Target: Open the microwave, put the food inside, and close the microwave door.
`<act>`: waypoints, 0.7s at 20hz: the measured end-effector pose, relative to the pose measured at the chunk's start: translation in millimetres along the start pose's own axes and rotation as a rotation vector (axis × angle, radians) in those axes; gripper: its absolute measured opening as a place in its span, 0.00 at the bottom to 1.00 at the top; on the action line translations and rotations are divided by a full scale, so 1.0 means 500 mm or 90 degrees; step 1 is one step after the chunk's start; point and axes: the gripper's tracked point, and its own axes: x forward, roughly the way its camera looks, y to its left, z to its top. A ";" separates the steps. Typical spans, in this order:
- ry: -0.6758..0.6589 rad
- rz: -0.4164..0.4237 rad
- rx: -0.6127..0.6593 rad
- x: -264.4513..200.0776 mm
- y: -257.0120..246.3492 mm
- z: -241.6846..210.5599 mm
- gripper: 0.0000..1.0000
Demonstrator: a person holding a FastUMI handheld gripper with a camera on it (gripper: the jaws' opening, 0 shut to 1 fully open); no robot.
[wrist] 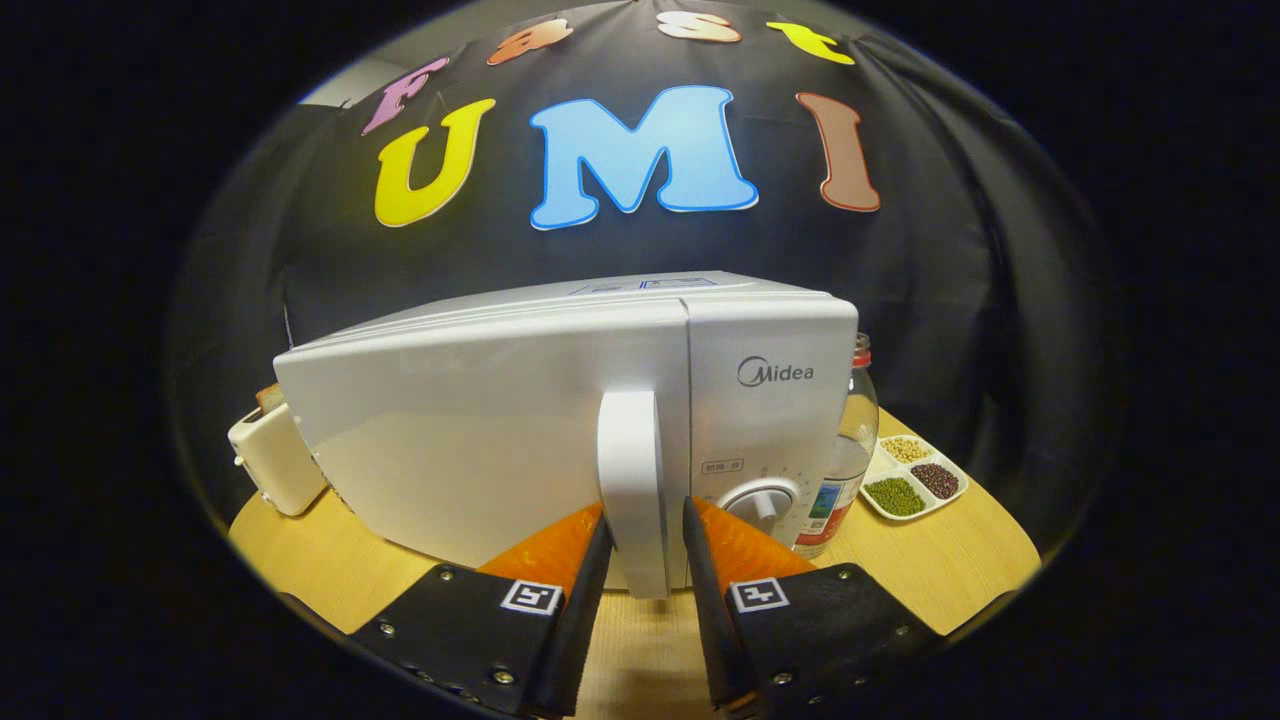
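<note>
In the gripper view, the microwave [560, 420] stands on a wooden table [930, 570], its door [480, 430] closed. The gripper [645, 520] sits at the door's upright handle [632, 480], one finger on each side of it and close against it, so the jaws are narrow around the handle; whether both press on it, I cannot tell. A dial [762, 500] lies just right of the handle. Beyond it stand a bottle [845, 450] and a tray [915, 478] of beans. A toaster [272, 455] sits left of the microwave.
</note>
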 end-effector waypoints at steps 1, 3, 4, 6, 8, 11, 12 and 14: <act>0.001 -0.009 -0.004 -0.003 0.003 0.001 0.47; 0.003 -0.030 -0.038 -0.003 -0.003 0.002 0.28; 0.004 -0.034 -0.043 -0.003 -0.002 -0.002 0.24; 0.005 -0.030 -0.036 -0.001 -0.004 -0.002 0.14; 0.002 -0.017 -0.046 -0.007 0.001 0.000 0.09; 0.013 -0.011 -0.055 -0.007 -0.001 -0.002 0.09; 0.017 -0.012 -0.056 -0.008 -0.001 -0.003 0.09; 0.017 -0.017 -0.065 -0.032 0.006 -0.010 0.04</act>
